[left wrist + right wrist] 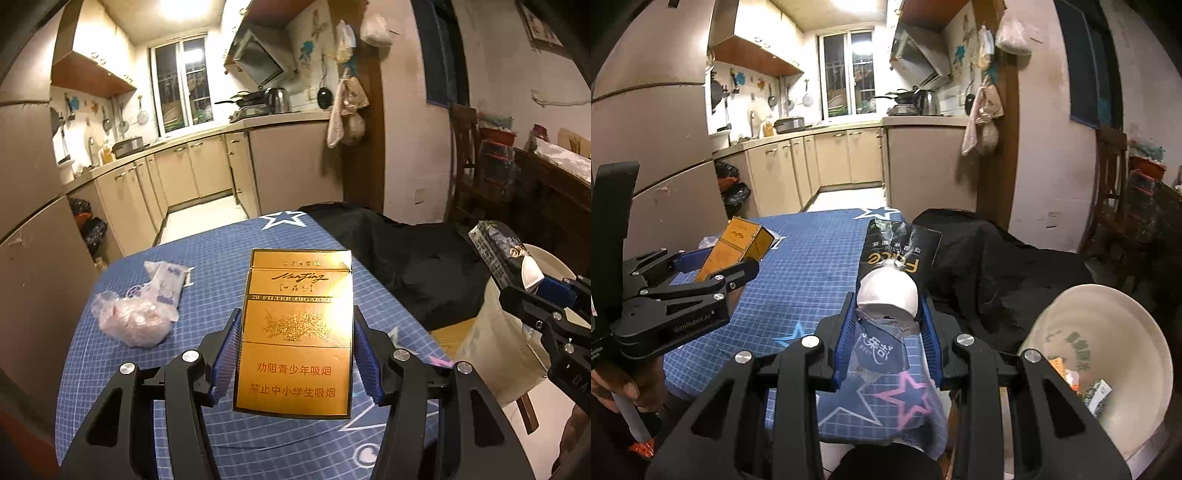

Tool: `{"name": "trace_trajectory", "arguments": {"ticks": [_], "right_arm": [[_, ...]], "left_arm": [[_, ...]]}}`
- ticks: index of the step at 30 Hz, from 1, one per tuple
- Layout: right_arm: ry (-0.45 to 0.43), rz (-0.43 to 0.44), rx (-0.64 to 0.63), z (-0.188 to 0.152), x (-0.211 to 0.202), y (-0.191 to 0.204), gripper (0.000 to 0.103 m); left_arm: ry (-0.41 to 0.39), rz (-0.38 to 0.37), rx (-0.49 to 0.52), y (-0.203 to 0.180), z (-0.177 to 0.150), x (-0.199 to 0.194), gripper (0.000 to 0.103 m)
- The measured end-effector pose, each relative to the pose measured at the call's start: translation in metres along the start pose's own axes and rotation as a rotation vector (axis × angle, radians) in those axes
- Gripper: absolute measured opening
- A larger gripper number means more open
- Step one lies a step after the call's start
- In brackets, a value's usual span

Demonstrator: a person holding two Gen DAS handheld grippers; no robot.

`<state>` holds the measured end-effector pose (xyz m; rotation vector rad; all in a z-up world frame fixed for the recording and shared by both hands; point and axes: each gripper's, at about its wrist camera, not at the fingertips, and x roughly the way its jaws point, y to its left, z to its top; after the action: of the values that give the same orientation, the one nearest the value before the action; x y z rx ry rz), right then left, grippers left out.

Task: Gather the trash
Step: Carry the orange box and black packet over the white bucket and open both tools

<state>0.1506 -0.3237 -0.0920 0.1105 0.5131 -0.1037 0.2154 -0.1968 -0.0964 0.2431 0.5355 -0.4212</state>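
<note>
Above the blue grid-pattern tablecloth, both grippers were loaded w/ trash and lifted clear of the surface. L gripper: blue pads pressed against the two long edges of a gold cigarette pack, held upright, label facing the camera. R gripper: jaws pinched on a black tissue packet, a white tissue bulging from its torn middle; the packet's clear tail hung down over the gripper body. White bin stood just beside the table edge, to the right of the R gripper, w/ a few scraps already visible inside. Judged progress: approx. midway; pick-up of these two items done, drop-off not yet done. Left on the table, in L view: a crumpled clear plastic bag touching a small white-and-blue wrapper, both on the far-left part of the cloth. A black cloth lay over the table's far-right end; whether it counted as trash couldn't be told.
</note>
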Motion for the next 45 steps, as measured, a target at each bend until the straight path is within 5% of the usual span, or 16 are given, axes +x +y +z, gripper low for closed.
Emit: {"name": "trace_trajectory", "arguments": {"ticks": [12,27,36,45], "right_arm": [[-0.053,-0.147,0.044,-0.002,-0.036,-0.064,0.032],[-0.039,-0.41,0.105,-0.02,-0.08,-0.172,0.032],[0.003,-0.444,0.131,-0.033,-0.08,-0.2,0.032],[0.02,-0.434,0.171,-0.042,-0.08,-0.217,0.031]], "left_arm": [[-0.02,-0.101,0.109,-0.07,0.02,0.005,0.058],[0.025,-0.354,0.248,-0.195,0.045,0.04,0.058],[0.06,-0.496,0.311,-0.257,0.049,0.055,0.058],[0.091,-0.549,0.346,-0.292,0.041,0.071,0.058]]}}
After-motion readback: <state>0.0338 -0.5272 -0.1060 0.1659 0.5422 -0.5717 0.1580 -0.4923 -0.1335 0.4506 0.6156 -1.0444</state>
